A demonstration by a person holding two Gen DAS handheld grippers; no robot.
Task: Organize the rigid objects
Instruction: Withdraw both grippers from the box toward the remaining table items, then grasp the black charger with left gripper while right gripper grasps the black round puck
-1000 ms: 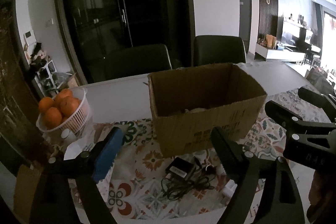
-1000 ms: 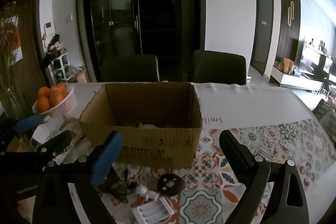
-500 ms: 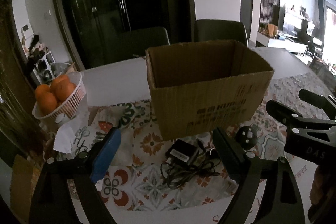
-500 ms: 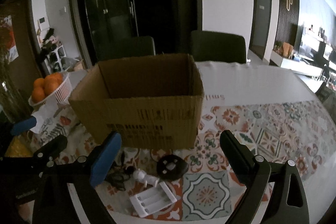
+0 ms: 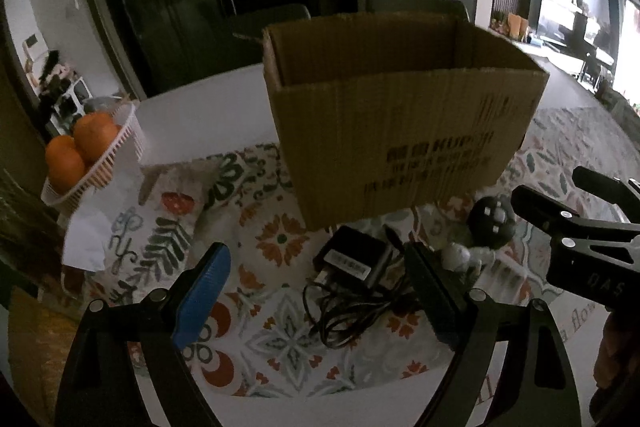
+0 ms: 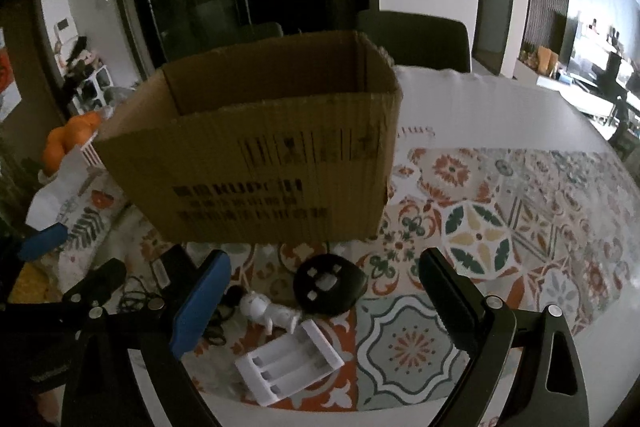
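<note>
Both grippers lower and tilted further down than a second ago, so the box [image 5: 404, 131] now much larger in both views and its inside no longer visible over the near wall. Left gripper [image 5: 316, 291] with jaws spread wide, nothing between the pads, hanging above the adapter [image 5: 352, 261] and its tangled cable [image 5: 352, 319] on the patterned cloth [image 5: 280, 347]. Right gripper [image 6: 324, 303] also spread wide and empty, above the round black piece [image 6: 328, 285], the small white figure [image 6: 268, 313] and the white battery tray [image 6: 288, 361]. All these small things loose on the cloth just in front of the box, none inside it as far as visible. Tray fully in the right view now, only partly seen a second before. Round piece and figure now also in the left view, right of the adapter, hidden before behind the right finger. Basket [image 5: 104, 163] with oranges [image 5: 80, 147] still at the left, well apart from the box, now higher in the left view. Openings of both jaws unchanged.
</note>
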